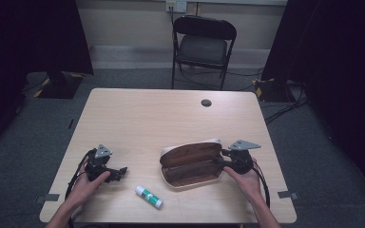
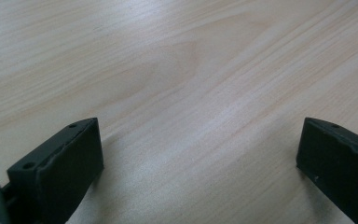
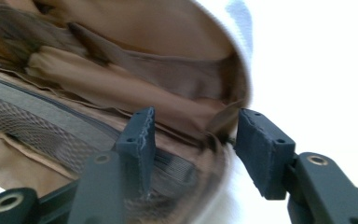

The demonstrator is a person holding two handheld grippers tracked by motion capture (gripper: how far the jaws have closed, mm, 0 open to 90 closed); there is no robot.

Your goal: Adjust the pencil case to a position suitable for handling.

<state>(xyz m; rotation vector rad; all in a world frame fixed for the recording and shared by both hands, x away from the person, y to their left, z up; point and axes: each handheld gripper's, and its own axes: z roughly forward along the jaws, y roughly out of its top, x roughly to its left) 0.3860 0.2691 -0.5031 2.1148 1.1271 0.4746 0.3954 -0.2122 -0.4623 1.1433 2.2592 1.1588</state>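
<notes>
Right gripper (image 3: 193,135) at open pencil case (image 1: 192,164), jaws parted astride its end rim, perhaps touching. Left gripper (image 2: 198,154) released over bare bench (image 1: 171,114). Glue stick (image 1: 148,197) near front edge.

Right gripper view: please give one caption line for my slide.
Open right gripper straddling the end rim of an open pencil case.

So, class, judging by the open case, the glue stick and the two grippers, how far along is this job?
Done: the pencil case lies unzipped and open on the table. In hand: the right gripper, open, straddles the case's end wall, one finger inside and one outside; the left gripper rests open over bare wood. Left, probably: the glue stick lies outside the case, ungrasped, and likely needs putting in.
</notes>
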